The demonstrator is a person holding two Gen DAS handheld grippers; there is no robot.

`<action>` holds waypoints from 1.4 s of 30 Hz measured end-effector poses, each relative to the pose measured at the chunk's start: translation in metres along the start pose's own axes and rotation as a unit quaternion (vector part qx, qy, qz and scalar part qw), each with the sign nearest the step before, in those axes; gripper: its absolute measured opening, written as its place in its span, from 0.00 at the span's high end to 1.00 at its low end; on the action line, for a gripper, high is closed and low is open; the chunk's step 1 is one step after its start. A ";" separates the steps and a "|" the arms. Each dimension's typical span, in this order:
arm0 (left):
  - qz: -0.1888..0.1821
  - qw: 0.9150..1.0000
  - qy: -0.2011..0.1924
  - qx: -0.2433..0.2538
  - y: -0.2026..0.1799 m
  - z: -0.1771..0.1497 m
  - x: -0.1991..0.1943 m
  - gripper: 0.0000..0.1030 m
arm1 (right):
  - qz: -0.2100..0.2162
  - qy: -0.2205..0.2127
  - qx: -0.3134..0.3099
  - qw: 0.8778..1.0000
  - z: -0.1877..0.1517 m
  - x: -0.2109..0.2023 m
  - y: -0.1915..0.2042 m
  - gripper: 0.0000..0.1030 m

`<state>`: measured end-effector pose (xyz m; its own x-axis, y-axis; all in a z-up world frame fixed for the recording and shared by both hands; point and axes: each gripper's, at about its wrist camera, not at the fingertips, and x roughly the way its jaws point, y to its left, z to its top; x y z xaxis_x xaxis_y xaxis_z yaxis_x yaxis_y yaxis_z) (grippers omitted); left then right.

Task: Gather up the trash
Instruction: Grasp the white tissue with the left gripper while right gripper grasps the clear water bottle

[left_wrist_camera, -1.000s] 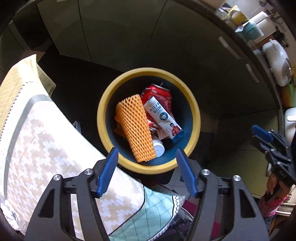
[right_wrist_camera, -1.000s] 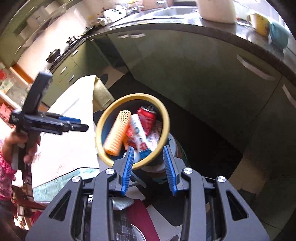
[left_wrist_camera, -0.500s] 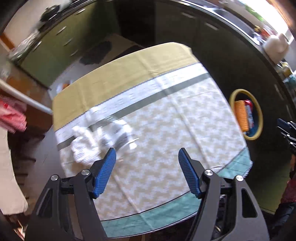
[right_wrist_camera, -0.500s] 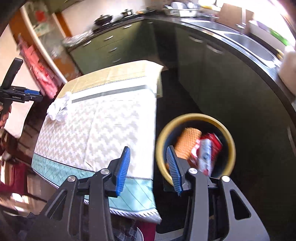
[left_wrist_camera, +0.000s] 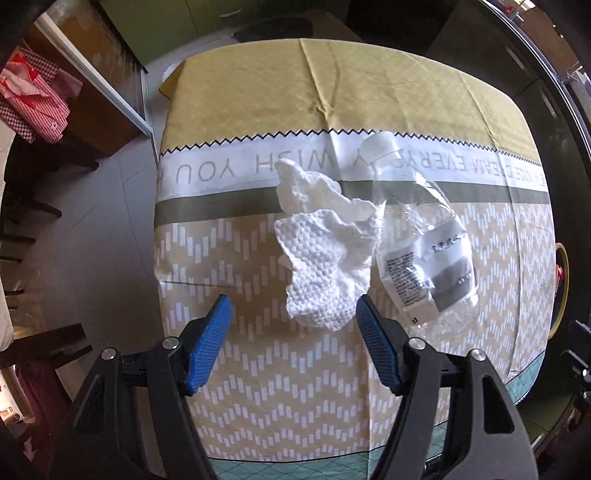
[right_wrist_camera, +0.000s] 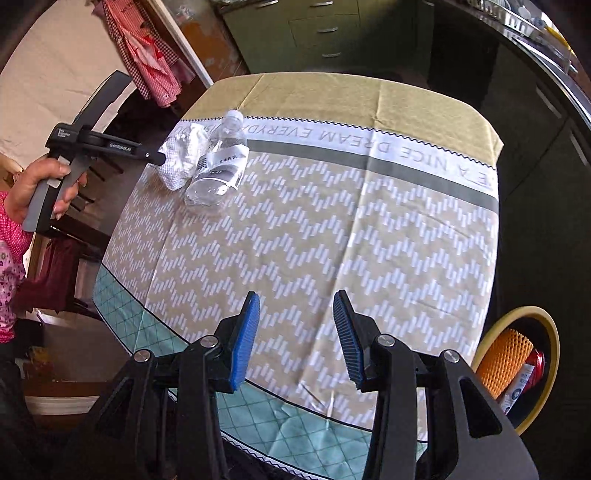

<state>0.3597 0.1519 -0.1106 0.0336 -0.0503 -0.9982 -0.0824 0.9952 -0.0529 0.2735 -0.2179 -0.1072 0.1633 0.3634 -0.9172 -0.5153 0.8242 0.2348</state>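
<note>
Hovering wide open, the left gripper (left_wrist_camera: 291,338) frames a crumpled white tissue (left_wrist_camera: 327,254) touching a clear plastic bottle (left_wrist_camera: 424,258) on the tablecloth (left_wrist_camera: 258,387); the right gripper (right_wrist_camera: 295,339) (also open, empty) sits near the yellow-rimmed bin (right_wrist_camera: 550,373).

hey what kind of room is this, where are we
Most likely a home kitchen with a dining table. Green drawer cabinets under a dark countertop line the walls, a patterned tablecloth covers the table, and a yellow-rimmed trash bin stands beside it.
</note>
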 end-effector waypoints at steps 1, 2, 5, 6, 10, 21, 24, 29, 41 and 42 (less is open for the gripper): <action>-0.013 1.000 0.006 -0.006 0.004 0.002 0.005 0.36 | 0.000 0.004 -0.003 1.000 0.004 0.005 0.002 0.59; -0.030 0.999 0.012 -0.008 0.006 0.004 0.010 0.35 | -0.001 0.009 -0.005 1.000 0.008 0.011 0.005 0.59; -0.066 0.998 0.016 -0.011 0.008 0.007 0.020 0.36 | 0.003 0.021 -0.007 1.000 0.021 0.023 0.011 0.57; -0.077 0.997 0.016 -0.011 0.008 0.007 0.022 0.36 | 0.005 0.024 -0.006 1.000 0.025 0.026 0.012 0.56; -0.096 0.995 0.022 -0.004 0.006 0.010 0.033 0.66 | 0.011 0.032 0.001 0.999 0.042 0.038 0.013 0.56; -0.078 0.996 -0.042 0.012 0.031 -0.018 -0.020 0.93 | 0.090 0.052 0.064 0.993 0.110 0.084 0.016 0.36; -0.075 0.995 -0.065 0.011 0.042 -0.033 -0.049 0.93 | 0.069 0.065 0.044 0.995 0.135 0.102 0.034 0.28; -0.085 0.992 -0.091 0.018 0.049 -0.059 -0.085 0.93 | 0.058 0.105 0.033 0.992 0.168 0.134 0.053 0.26; -0.116 0.986 -0.106 0.057 0.035 -0.101 -0.114 0.93 | 0.077 0.154 0.041 0.984 0.180 0.185 0.063 0.23; -0.116 0.986 -0.107 0.058 0.035 -0.102 -0.114 0.93 | 0.083 0.157 0.041 0.983 0.181 0.189 0.064 0.23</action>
<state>0.2512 0.1836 -0.0019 0.2476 -0.2711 -0.9301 0.0671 0.9625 -0.2627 0.4237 -0.0174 -0.2068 -0.1907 0.3546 -0.9153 -0.4406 0.8023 0.4026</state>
